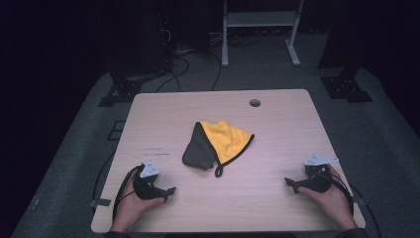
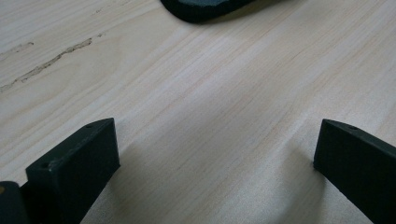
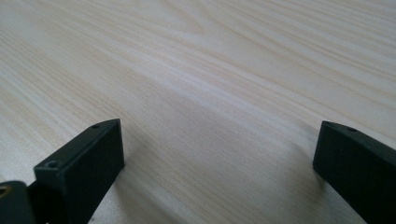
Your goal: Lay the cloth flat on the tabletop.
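Left gripper and right gripper rest on the table, jaws spread wide, holding nothing. The yellow-and-dark cloth lies crumpled between them, well apart from both.

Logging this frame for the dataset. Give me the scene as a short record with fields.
surface: light wooden table with a round hole near its far edge
cloth: yellow and dark grey cloth, crumpled near the table's middle, with a small loop at its near edge
left gripper: resting on the table near the front left, jaws wide apart, nothing between them
right gripper: resting near the front right, jaws wide apart, nothing between them
contact: neither gripper touches the cloth
nearer to cloth: left gripper
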